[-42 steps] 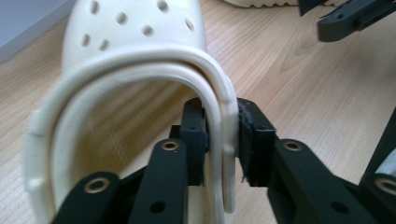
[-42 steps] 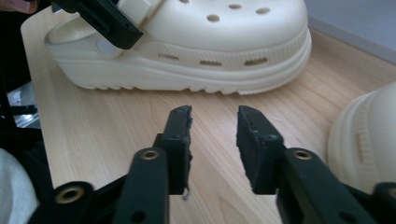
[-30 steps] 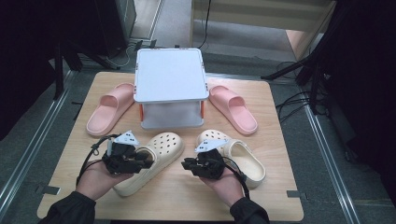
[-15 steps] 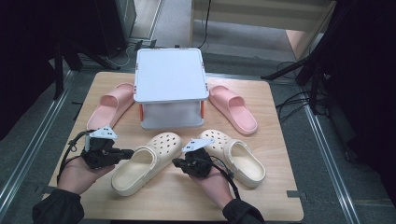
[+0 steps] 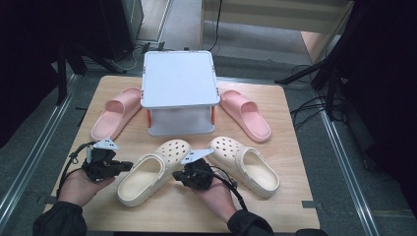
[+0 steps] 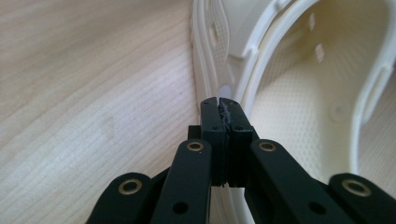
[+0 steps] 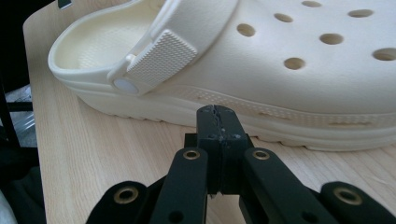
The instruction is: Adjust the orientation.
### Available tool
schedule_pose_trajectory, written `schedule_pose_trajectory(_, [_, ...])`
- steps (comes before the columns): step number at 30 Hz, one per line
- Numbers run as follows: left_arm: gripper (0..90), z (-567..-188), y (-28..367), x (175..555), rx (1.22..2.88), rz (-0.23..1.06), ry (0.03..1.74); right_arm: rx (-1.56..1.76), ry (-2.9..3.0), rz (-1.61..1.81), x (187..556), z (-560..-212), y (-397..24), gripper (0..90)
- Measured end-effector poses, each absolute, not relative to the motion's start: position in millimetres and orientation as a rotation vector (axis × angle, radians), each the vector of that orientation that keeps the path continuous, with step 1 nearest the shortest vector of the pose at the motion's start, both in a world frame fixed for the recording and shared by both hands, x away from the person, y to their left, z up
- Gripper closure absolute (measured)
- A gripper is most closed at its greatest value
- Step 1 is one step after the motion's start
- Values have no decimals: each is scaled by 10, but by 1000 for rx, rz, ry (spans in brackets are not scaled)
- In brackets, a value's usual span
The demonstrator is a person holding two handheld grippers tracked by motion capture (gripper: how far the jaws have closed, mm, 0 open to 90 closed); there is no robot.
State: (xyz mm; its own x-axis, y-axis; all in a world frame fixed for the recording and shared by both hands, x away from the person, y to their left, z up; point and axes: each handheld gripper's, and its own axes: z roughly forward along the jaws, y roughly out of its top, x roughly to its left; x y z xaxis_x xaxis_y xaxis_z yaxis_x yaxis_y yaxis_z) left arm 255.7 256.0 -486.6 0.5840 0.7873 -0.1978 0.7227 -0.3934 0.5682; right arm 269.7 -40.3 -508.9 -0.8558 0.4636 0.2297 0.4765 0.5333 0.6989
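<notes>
Both tools have drawn back toward the near edge since a second ago, when they sat on the two cream clogs; half a second ago they were already off them, and the left tool [image 5: 110, 167] now sits just beside the left clog's [image 5: 152, 172] heel, the right tool [image 5: 196, 173] between the two clogs. Each tool's jaws are pressed together, holding nothing. The clogs themselves lie as before.

On the worktop [image 5: 295, 147] are two cream clogs, two pink slides and one white box. The left clog's long axis runs from near-left to far-right, toe toward the box [image 5: 179, 78]; the right clog [image 5: 243, 164] runs near-right to far-left, toe also toward the box. One pink slide [image 5: 117, 112] lies left of the box, the other pink slide [image 5: 246, 114] right of it.
</notes>
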Motion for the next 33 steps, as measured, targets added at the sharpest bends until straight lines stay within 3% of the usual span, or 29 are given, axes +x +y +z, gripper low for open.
schedule_pose_trajectory(13, [890, -4923, 2529, 2534, 2171, 117, 1240, -853, -2716, -1261, 2785, -5110, -353, 900])
schedule_pose_trajectory(33, [891, -4910, 2294, 2466, 2132, -2, 1170, -949, -2730, -1219, 2933, -5063, -505, 900])
